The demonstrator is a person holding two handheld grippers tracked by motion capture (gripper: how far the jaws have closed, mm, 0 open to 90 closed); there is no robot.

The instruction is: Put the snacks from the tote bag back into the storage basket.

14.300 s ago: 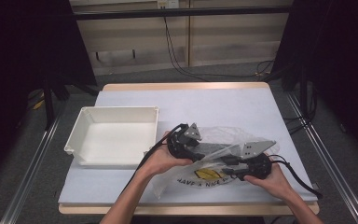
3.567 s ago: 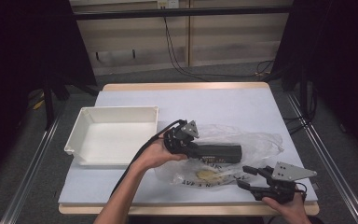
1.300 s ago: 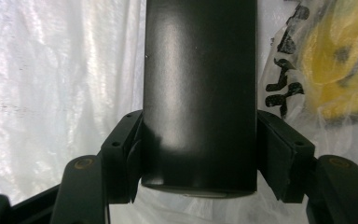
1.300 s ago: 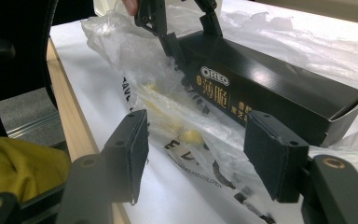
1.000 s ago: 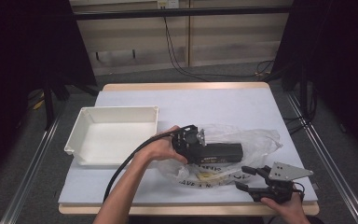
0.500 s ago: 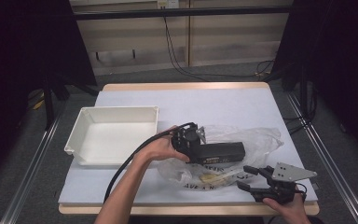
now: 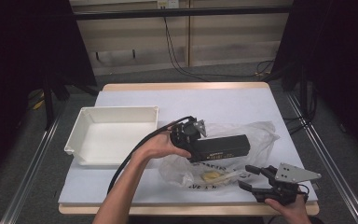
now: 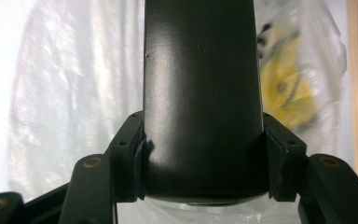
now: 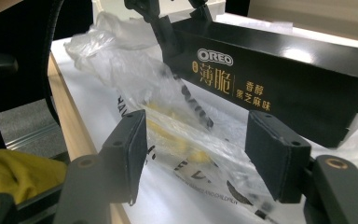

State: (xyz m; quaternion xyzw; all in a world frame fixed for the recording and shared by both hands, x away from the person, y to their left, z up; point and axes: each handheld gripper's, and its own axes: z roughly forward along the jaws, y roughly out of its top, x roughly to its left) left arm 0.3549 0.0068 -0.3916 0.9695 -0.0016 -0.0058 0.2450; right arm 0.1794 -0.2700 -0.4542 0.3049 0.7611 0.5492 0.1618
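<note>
A black biscuit box (image 7: 223,148), clamped at one end by the left tool (image 7: 192,135), now hangs clear above the crumpled plastic bag (image 7: 261,140) on the tabletop (image 7: 223,105), lifted slightly since a second ago. The right tool (image 7: 254,179), jaws apart around a fold of bag and pressing nothing, waits at the near edge. Removal looks done; the white tray (image 7: 81,137) likely comes next.

White tray (image 7: 77,140) left on table (image 7: 242,100)
</note>
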